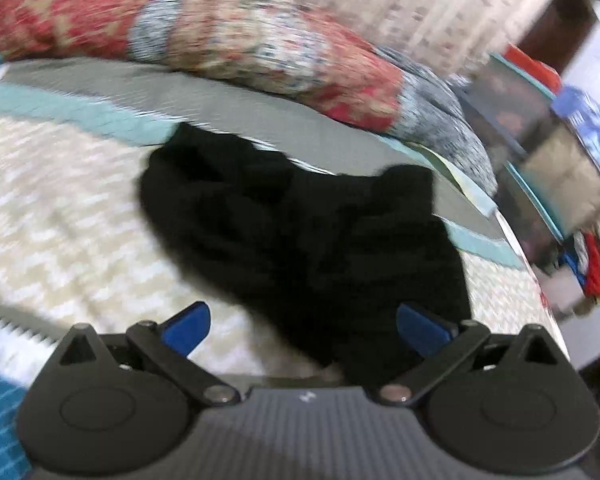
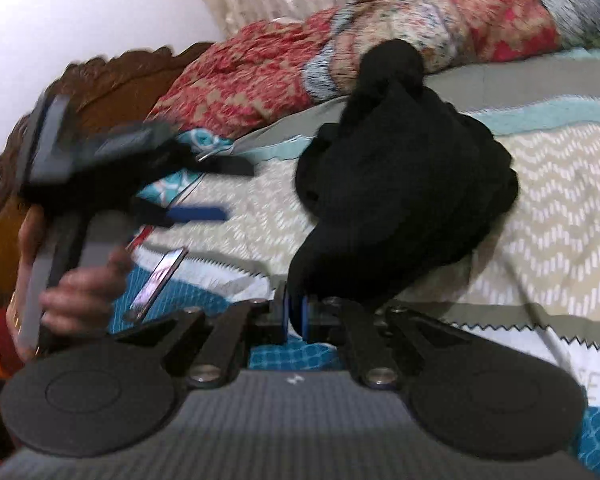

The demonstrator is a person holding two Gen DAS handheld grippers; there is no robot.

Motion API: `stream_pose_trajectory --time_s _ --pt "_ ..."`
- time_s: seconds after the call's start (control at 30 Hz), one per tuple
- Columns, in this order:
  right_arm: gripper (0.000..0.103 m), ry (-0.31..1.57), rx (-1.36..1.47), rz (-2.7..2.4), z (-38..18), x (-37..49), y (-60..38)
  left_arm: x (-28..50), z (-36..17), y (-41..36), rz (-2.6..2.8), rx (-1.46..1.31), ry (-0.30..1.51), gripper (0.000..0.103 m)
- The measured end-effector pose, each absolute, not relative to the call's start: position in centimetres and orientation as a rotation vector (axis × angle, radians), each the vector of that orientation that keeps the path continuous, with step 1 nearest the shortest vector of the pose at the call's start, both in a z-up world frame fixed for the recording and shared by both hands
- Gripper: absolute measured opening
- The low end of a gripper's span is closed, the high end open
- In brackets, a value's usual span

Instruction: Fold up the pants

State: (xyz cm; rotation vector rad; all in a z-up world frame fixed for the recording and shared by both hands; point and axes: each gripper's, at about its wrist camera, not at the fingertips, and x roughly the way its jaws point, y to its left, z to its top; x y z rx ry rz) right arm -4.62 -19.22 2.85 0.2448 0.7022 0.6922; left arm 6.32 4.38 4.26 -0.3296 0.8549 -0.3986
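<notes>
Black pants point(image 1: 300, 240) lie bunched in a heap on the cream zigzag bedspread point(image 1: 68, 216). My left gripper point(image 1: 304, 328) is open, its blue fingertips wide apart just in front of the near end of the pants, nothing between them. In the right wrist view my right gripper point(image 2: 297, 316) is shut on a near edge of the pants point(image 2: 400, 200), which rise from it into the heap. The left gripper also shows in the right wrist view point(image 2: 220, 192), held in a hand, to the left of the pants.
A red floral quilt point(image 1: 220, 36) lies along the far side of the bed. A phone point(image 2: 158, 284) lies on the bedspread near the hand. A wooden headboard point(image 2: 112, 76) stands at left. Shelves with clutter point(image 1: 548, 152) stand beyond the bed's right edge.
</notes>
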Motion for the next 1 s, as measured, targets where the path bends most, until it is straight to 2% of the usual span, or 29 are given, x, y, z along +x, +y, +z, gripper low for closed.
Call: stream_pose_trajectory --time_s 0.03,0.07,0.13,0.17,0.2,0.27,0.4,0.47,0.5,0.57,0.63,0.67,0.7,0.73,0.77,0.8,0.87,0.93,1.0 --pt "0.009 0.697 0.221 0.699 3.0 -4.7 -18.9 6.8 4.3 3.3 -0.409 -0.309 0.856 0.102" --pt "0.009 0.693 0.203 0.704 3.0 -4.8 -18.9 7.2 4.2 2.2 -0.416 -0.289 0.859 0.097" --pt "0.009 0.688 0.182 0.714 3.1 -4.8 -18.5 8.1 3.8 -0.2 -0.432 -0.226 0.878 0.065" --pt "0.009 0.684 0.169 0.719 3.0 -4.9 -18.4 8.5 3.4 -1.2 -0.43 -0.194 0.895 0.028" --pt "0.009 0.678 0.157 0.718 2.9 -5.2 -18.3 8.7 3.0 -1.5 -0.414 -0.178 0.907 0.009" --pt "0.009 0.674 0.138 0.714 2.3 -5.5 -18.3 8.6 3.2 -0.3 -0.381 -0.227 0.888 0.009" --pt "0.014 0.687 0.177 0.718 1.7 -4.6 -19.3 5.3 5.5 7.6 -0.282 -0.381 0.709 0.008" --pt "0.017 0.696 0.201 0.709 1.3 -4.0 -20.4 3.6 5.5 11.5 -0.175 -0.413 0.683 0.008" --pt "0.021 0.698 0.208 0.692 1.2 -3.7 -20.9 2.9 5.1 13.4 -0.117 -0.427 0.693 0.008" --pt "0.039 0.702 0.231 0.646 0.7 -2.7 -22.0 1.7 3.8 16.0 -0.03 -0.456 0.754 0.008" --pt "0.039 0.701 0.254 0.584 0.4 -1.5 -23.4 1.0 2.4 16.7 -0.013 -0.476 0.824 0.011" --pt "0.039 0.696 0.267 0.552 0.4 -0.8 -24.0 0.9 2.2 16.4 -0.005 -0.475 0.846 0.015" --pt "0.041 0.683 0.28 0.517 0.4 -0.1 -24.6 0.8 1.8 16.2 0.009 -0.469 0.857 0.033" --pt "0.05 0.667 0.289 0.478 0.6 0.6 -25.2 1.0 1.8 15.8 0.014 -0.456 0.856 0.048" --pt "0.06 0.651 0.292 0.447 0.8 1.3 -25.8 1.5 1.8 15.4 0.019 -0.447 0.843 0.078" --pt "0.064 0.637 0.292 0.422 1.0 2.2 -26.3 2.0 1.8 14.9 0.029 -0.441 0.83 0.096" --pt "0.075 0.619 0.283 0.393 1.4 4.3 -27.0 3.1 1.8 14.2 0.019 -0.423 0.82 0.099" --pt "0.081 0.619 0.287 0.376 1.6 7.4 -27.4 5.3 0.7 13.8 0.041 -0.416 0.909 0.098" --pt "0.083 0.633 0.317 0.37 1.3 10.0 -27.8 5.9 -0.8 13.6 0.037 -0.445 0.983 0.09"
